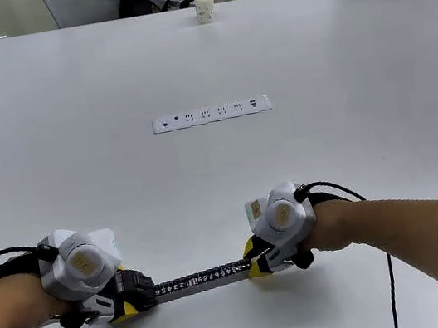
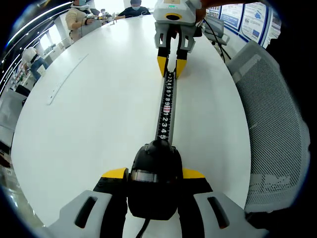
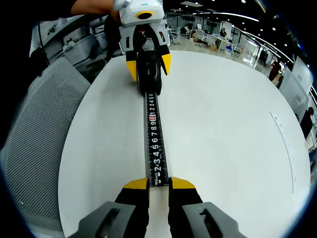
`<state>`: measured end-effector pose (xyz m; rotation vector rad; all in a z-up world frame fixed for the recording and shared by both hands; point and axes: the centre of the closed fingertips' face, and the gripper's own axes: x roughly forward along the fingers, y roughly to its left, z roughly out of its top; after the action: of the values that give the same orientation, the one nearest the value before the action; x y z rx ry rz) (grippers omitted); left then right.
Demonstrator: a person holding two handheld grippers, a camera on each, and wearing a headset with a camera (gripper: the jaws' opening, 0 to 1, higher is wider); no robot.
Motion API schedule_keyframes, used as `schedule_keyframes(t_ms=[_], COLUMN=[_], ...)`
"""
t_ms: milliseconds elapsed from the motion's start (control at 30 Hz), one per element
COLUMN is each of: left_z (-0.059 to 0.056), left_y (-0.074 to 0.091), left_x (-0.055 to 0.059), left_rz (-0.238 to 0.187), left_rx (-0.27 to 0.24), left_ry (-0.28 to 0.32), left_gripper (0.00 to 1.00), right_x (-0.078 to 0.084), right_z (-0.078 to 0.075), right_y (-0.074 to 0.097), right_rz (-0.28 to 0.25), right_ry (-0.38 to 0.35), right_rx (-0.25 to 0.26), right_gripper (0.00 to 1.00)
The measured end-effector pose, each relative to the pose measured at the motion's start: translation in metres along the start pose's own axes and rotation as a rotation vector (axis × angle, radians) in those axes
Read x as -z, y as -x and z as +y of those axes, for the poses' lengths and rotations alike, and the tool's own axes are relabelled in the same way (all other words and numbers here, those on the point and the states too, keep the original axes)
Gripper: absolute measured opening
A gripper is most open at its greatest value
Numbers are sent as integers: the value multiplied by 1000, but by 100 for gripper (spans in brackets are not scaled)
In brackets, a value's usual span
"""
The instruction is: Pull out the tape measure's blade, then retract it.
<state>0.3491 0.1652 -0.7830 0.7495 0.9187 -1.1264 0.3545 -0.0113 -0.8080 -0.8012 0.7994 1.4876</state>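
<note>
Head view: the tape measure (image 1: 138, 291) is seen at lower left on the white table (image 1: 313, 72), its black body clamped between the jaws of the left gripper (image 1: 129, 304), while the end of the blade (image 1: 201, 280) is pinched by the jaws of the right gripper (image 1: 257, 265) at lower centre. The pull-out is judged begun, a short numbered stretch being drawn out between them, and retraction is left undone. Counted are one tape measure, two grippers, one power strip (image 1: 211, 114) at mid-frame and one paper cup (image 1: 205, 6) at the top.
</note>
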Motion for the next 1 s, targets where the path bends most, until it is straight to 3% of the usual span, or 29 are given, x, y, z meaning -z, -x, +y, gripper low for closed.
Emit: schedule_keyframes(t_ms=[1000], left_z=[0], left_y=[-1], left_x=[-1], left_rz=[-2], left_rx=[-3], left_ry=[2], left_gripper=[34], right_x=[25], right_z=[-3], right_y=[17], right_rz=[2], right_ry=[-21], right_rx=[13], right_gripper=[10])
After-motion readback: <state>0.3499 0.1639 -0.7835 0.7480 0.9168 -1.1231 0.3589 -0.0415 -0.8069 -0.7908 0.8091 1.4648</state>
